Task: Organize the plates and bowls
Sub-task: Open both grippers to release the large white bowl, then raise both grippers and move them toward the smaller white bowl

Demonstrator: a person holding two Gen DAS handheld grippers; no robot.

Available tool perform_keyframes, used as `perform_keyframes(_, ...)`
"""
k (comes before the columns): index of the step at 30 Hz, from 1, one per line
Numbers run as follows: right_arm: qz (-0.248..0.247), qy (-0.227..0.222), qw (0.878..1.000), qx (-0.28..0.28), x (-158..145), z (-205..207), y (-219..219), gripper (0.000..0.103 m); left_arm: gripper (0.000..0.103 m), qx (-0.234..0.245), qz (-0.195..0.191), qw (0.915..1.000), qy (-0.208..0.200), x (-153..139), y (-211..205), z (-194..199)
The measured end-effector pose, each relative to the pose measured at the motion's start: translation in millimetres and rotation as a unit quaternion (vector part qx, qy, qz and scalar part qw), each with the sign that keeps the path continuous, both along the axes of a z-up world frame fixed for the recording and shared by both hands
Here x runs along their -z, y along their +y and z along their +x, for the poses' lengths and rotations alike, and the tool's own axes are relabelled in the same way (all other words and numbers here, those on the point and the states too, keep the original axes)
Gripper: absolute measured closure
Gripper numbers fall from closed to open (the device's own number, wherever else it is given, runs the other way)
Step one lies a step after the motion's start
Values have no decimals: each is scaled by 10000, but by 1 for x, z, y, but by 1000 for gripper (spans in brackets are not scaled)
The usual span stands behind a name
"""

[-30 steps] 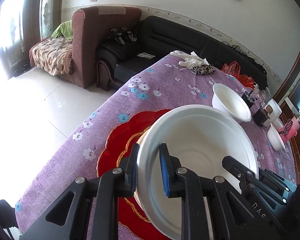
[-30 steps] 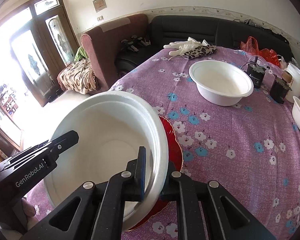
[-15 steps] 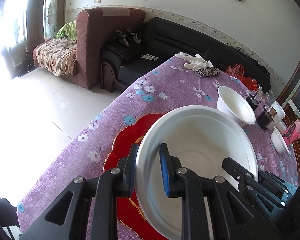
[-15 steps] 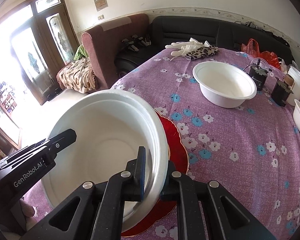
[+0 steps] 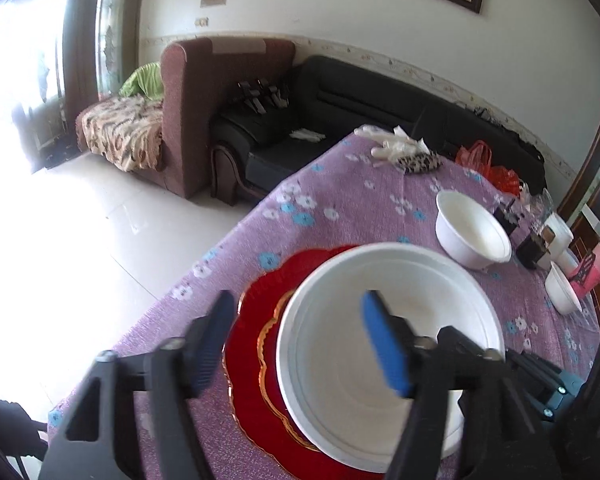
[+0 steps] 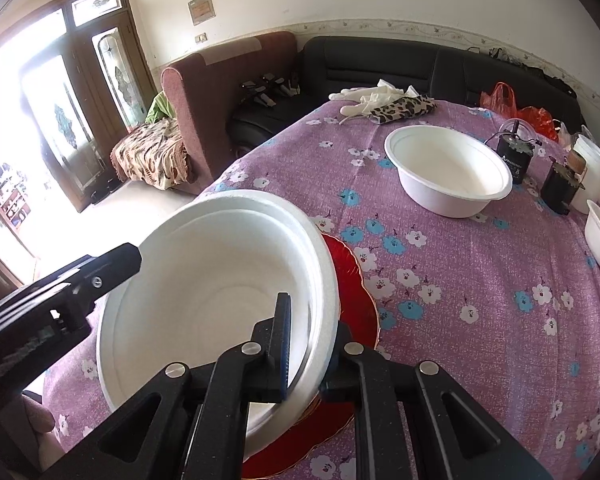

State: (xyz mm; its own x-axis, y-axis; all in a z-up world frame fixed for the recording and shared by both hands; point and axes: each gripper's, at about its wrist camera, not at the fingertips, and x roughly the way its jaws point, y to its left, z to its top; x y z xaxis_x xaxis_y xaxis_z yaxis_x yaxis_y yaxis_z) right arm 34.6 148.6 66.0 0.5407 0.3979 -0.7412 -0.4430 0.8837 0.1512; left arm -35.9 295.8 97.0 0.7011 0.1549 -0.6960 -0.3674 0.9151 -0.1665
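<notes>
A large white foam bowl [image 5: 388,340] sits over a red gold-rimmed plate [image 5: 256,344] near the table's front corner. My left gripper [image 5: 300,344] is open, its fingers spread either side of the bowl's near rim, not gripping it. My right gripper [image 6: 312,344] is shut on the bowl's rim [image 6: 324,320] from the right side; the bowl [image 6: 220,292] looks slightly tilted over the red plate [image 6: 352,292]. A second white bowl [image 6: 448,170] stands further back on the table.
The table has a purple flowered cloth [image 6: 480,288]. Small white bowls [image 5: 562,294], dark jars [image 6: 514,154] and white cups stand at the right. Gloves and a leopard cloth [image 6: 400,108] lie at the far edge. Sofas stand beyond.
My left gripper has opened and let go of the bowl's rim, and has drawn up and back. My right gripper still grips the rim.
</notes>
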Motion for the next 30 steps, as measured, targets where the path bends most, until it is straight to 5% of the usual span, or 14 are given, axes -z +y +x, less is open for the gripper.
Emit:
perform_keyframes(11,448,-205,9986,204,-21,-9,-17,68,23,-51,305,9993,-201,-22,-13,-16)
perform_keyframes(30,908,-620,9912,741,-70,-42,-114,67,11,226,1389,9843,-1068,-89,-98,-71)
